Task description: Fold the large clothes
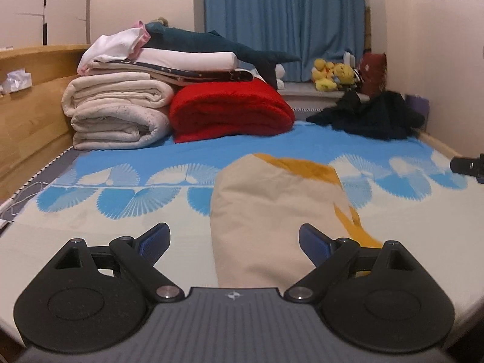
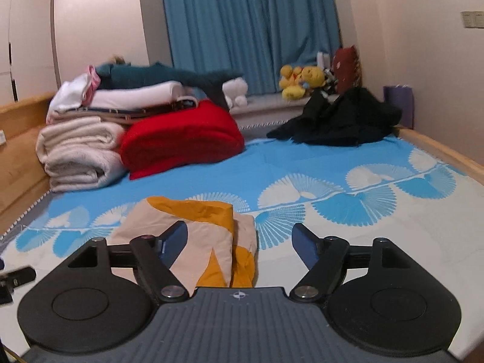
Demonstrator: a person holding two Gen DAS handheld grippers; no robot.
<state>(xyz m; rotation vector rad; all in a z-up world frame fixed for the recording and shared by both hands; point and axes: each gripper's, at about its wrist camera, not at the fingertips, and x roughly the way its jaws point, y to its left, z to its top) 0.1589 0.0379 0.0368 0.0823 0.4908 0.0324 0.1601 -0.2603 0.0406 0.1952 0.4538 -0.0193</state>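
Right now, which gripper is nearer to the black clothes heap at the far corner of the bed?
Right, though not by much. The right gripper faces the black heap across open bedsheet; the left gripper sits further left, over the folded beige-orange garment. Both jaws open.

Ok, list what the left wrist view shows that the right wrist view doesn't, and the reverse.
Only the left wrist view: a clear plastic bag on the wooden headboard ledge, a white cable at the mattress edge, and the left gripper with jaws open.

Only the right wrist view: a wall switch plate, and the right gripper with jaws open.

Both: the folded beige and orange garment, red blanket, cream blanket stack, black clothes heap, yellow plush toys and blue curtain.
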